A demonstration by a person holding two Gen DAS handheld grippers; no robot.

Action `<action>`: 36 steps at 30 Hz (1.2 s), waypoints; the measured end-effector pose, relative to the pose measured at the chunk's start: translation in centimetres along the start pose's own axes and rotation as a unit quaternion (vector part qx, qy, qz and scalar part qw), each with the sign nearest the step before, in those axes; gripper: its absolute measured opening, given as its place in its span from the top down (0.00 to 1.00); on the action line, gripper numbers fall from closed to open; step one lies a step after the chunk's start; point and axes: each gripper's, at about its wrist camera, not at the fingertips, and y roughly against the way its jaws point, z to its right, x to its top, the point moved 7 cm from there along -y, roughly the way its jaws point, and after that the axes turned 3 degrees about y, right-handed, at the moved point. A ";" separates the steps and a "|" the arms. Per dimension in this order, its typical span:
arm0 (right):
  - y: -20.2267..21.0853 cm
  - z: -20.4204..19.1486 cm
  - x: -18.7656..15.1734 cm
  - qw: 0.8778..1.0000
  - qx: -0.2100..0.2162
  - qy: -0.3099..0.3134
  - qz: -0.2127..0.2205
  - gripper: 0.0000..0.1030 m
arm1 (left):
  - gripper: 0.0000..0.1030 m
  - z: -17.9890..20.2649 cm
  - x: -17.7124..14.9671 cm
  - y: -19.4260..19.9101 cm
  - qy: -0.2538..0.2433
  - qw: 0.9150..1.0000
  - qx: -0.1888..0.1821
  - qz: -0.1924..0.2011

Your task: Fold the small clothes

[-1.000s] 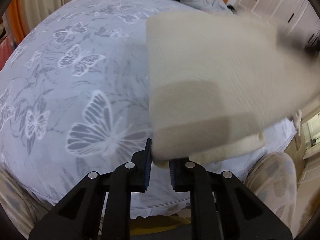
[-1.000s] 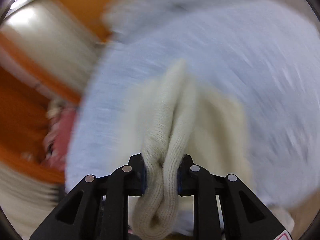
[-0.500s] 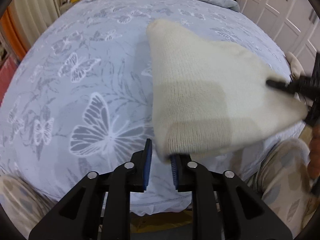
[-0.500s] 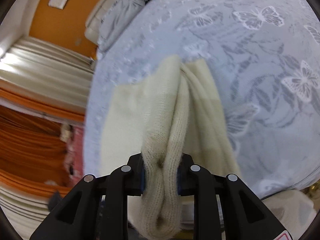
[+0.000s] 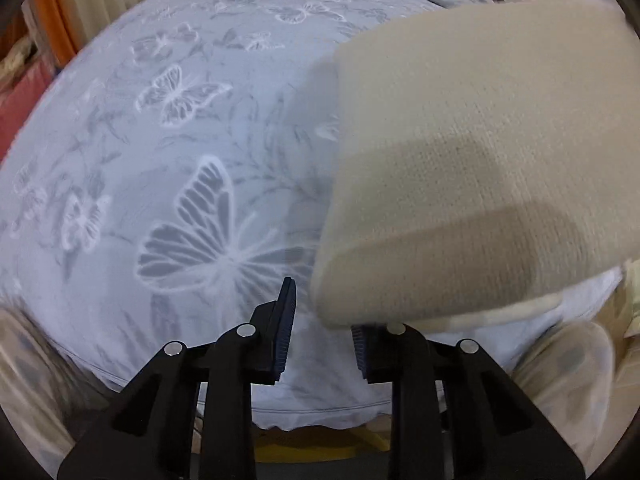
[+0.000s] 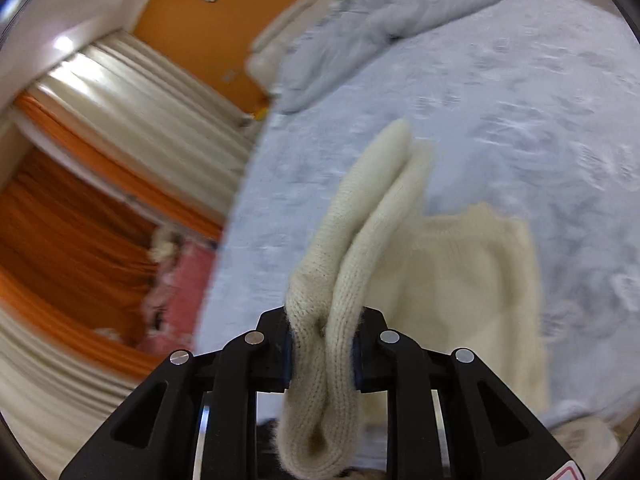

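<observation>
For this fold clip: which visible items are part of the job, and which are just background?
Job: cream knit garment, right gripper clamped on its bunched edge, left gripper opening with nothing between its jaws.
Background: butterfly bedsheet, grey duvet, orange curtains.

Cream knitted garment, doubled over, hangs lifted above the bed.

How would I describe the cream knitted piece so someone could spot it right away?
Start at the bed with the pale blue butterfly sheet. At its near edge, the cream knit garment hangs lifted, pinched by the right gripper. It is the only plain, chunky ribbed fabric; everything around is printed bedding.
</observation>
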 end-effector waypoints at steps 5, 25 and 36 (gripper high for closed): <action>-4.2 13.4 -6.7 0.985 -0.095 -0.118 -0.087 0.82 | 0.75 -0.6 -0.9 -1.5 0.006 1.000 0.015 -0.014; -0.7 11.1 -10.4 0.987 -0.090 -0.081 -0.107 0.55 | 0.17 -1.4 -2.2 5.2 -0.058 0.996 0.003 0.069; -2.6 12.6 -11.9 0.955 -0.215 0.027 -0.202 0.81 | 0.17 -1.5 -1.7 5.2 -0.058 0.996 0.033 0.061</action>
